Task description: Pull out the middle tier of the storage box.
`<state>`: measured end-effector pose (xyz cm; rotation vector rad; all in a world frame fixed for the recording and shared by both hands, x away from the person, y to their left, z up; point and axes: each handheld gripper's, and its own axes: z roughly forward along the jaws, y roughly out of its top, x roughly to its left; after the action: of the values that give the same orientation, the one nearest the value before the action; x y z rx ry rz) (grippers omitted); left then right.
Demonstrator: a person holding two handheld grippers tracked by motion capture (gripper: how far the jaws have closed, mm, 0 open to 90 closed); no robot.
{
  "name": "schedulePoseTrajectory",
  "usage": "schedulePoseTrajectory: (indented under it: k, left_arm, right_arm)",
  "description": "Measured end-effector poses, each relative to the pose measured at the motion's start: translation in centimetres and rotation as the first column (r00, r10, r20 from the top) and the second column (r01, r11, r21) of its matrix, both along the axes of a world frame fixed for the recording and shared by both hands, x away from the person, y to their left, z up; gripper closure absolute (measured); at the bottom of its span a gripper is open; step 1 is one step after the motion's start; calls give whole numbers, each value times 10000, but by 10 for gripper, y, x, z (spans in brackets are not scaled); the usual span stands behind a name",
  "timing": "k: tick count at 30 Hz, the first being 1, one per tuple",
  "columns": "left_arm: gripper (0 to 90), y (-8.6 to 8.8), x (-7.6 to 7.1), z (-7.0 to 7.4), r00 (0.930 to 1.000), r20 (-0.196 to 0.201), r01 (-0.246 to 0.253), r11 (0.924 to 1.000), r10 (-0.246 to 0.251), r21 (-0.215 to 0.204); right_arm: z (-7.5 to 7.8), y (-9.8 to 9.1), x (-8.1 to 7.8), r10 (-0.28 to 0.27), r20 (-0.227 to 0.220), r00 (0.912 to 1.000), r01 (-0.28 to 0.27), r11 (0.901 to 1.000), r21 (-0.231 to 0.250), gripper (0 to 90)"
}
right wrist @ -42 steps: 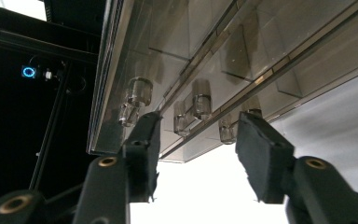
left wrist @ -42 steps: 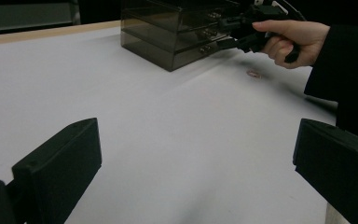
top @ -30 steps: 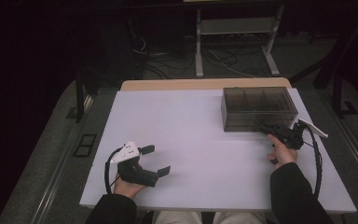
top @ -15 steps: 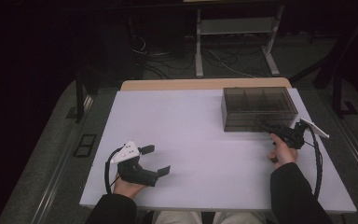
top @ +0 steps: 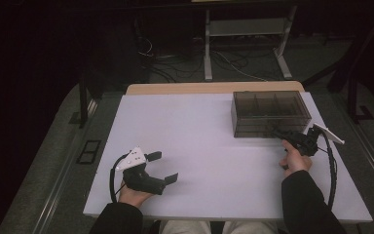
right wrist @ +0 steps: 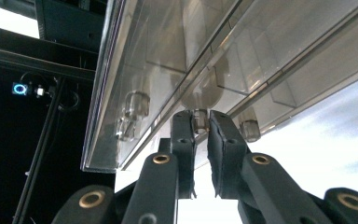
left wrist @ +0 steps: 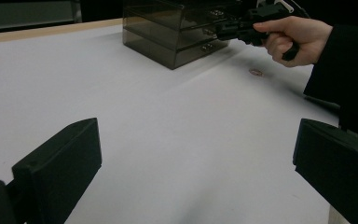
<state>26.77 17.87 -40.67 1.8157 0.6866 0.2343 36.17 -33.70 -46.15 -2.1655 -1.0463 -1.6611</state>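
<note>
A: What do you have in front of you, from the big things down?

B: First the white bench [top: 199, 141]. On its far right part stands a smoky clear drawer box [top: 270, 113], with small drawers in its front. My right gripper [top: 278, 132] is at the near face of this box, low on the right side. My left gripper [top: 161, 168] rests on the near left part of the bench, well apart from the box.

A: And the fingers?

B: On the right gripper they have just been closing. In the right gripper view they are now together on a small clear knob [right wrist: 199, 119] of one drawer; the knob sits between the two pads and they press it. The other knobs [right wrist: 135, 105] beside it are free. On the left gripper the fingers [left wrist: 58, 161] stand wide apart, with nothing between them, just bare bench.

A: So how far am I in the job?

B: I judge it is at the beginning. The reach is done and the knob is caught. The drawer itself still looks closed, flush with the front of the box, as far as I can see. What is left is to pull the drawer out, I think in a straight line, so that the small knob does not slip from the pads.
</note>
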Motion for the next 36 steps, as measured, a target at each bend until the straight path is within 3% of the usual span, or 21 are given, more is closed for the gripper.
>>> schedulePoseTrajectory:
  k: [15, 36]
  left_arm:
    - [2, 1, 0, 0, 10000, 9, -4, 9999, 5, -112]
    - [2, 1, 0, 0, 10000, -38, 77, 9999, -78, -143]
  right_arm:
    - [-1, 2, -20, -166, 24, 9999, 165, 9995, 262, 800]
    - [0, 2, -26, -162, -40, 9999, 162, 9997, 209, 799]
